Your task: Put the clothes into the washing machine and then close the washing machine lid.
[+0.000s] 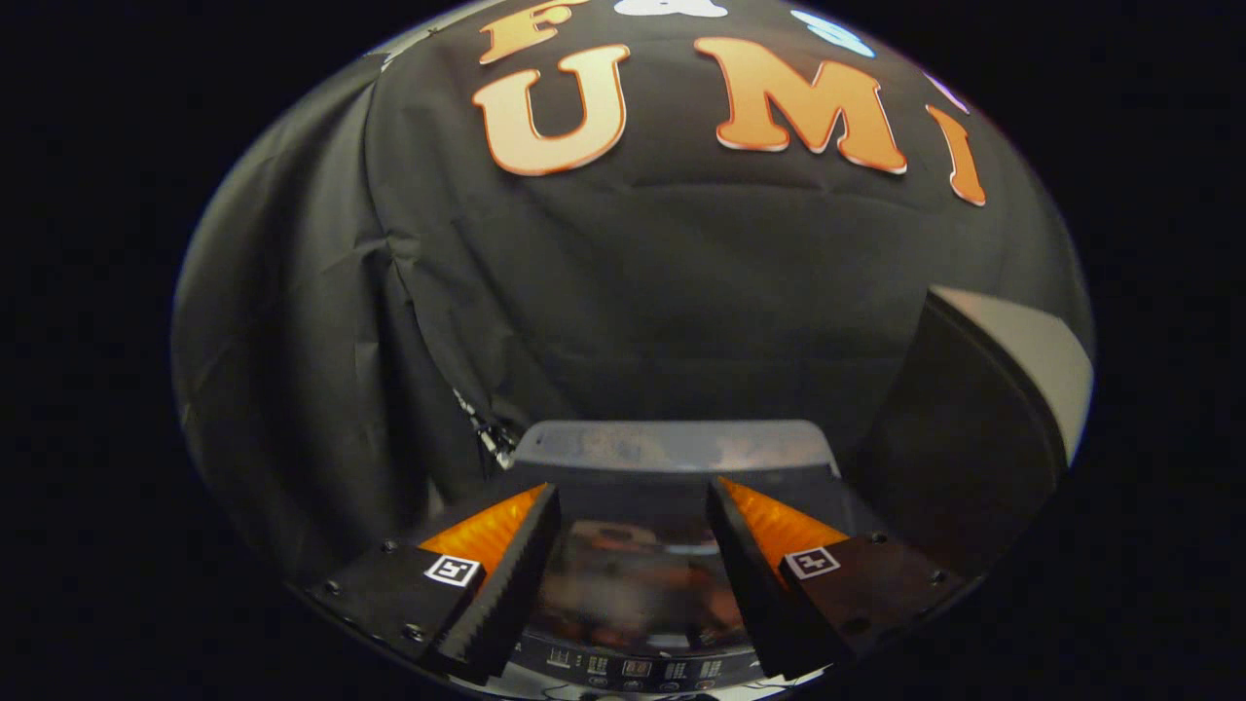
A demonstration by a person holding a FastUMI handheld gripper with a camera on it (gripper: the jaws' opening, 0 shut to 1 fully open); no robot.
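Note:
The washing machine (672, 446) stands low just ahead of me, its grey back edge against the black cloth wall. Its dark glossy lid (633, 584) lies flat over the top and throws back blurred reflections. The control panel (633, 668) with small buttons runs along the near edge, under my fingers. My gripper (633, 487) hovers over the lid, open, with a wide gap and nothing between the fingers. Whether the fingers touch the lid I cannot tell.
The black cloth wall (642, 292) hangs close behind the machine. To the right of the machine stands a tall dark object with a pale top edge (1022, 350). A small clip or cable (487, 433) hangs at the machine's back left corner.

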